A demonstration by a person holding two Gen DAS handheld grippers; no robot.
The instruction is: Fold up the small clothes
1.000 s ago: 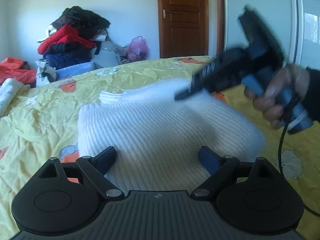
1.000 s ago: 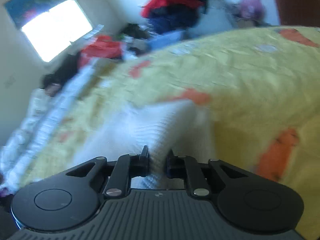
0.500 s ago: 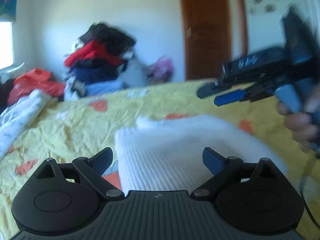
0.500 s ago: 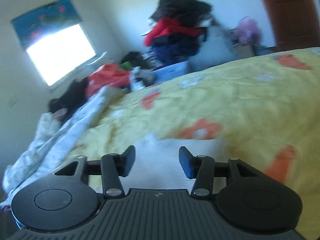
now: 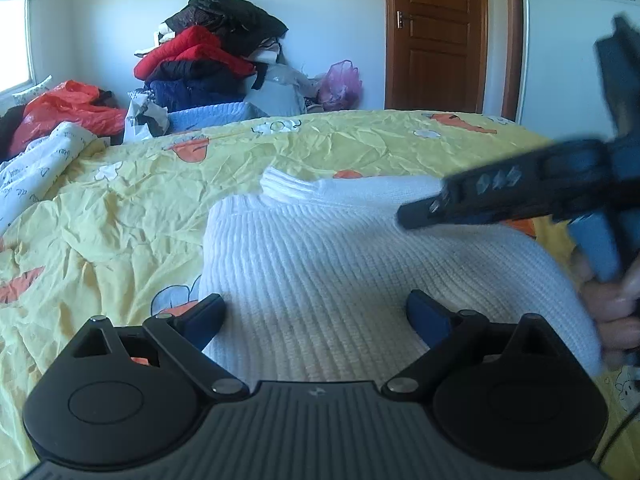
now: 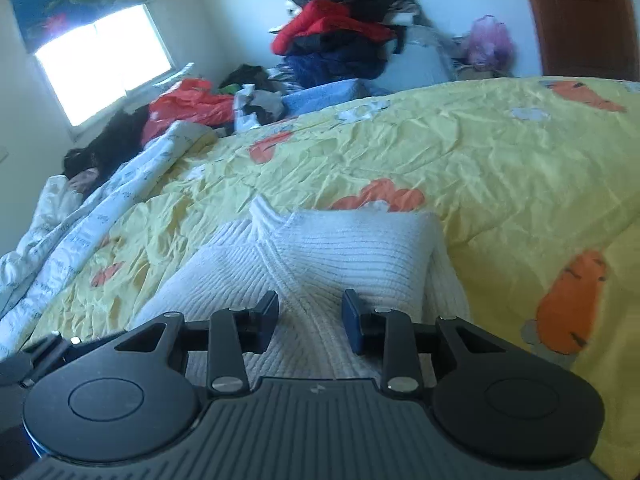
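A white ribbed sweater [image 5: 320,248] lies folded on the yellow carrot-print bedsheet [image 5: 120,220], its collar [image 5: 280,188] pointing away from me. In the right wrist view one sleeve lies folded across the sweater [image 6: 360,240]. My left gripper [image 5: 316,306] hangs wide open over the sweater's near part, gripping nothing. My right gripper [image 6: 311,304] hovers just above the sweater's middle. Its jaws are closing with a clear gap, and only the knit shows below them. The left wrist view shows the right gripper [image 5: 416,216] blurred over the sweater's right side, held by a hand [image 5: 616,312].
A pile of dark and red clothes [image 5: 208,60] stands beyond the bed's far edge, by a pink bag [image 5: 340,84] and a wooden door [image 5: 436,36]. A white printed quilt [image 6: 80,232] lies along the bed's left side. Red bags [image 5: 68,104] sit under the window [image 6: 100,64].
My right gripper was shut on the sweater's fabric. It has let go, opened and drawn back above the garment. The sleeve now lies flat. My left gripper stayed open and shifted slightly.
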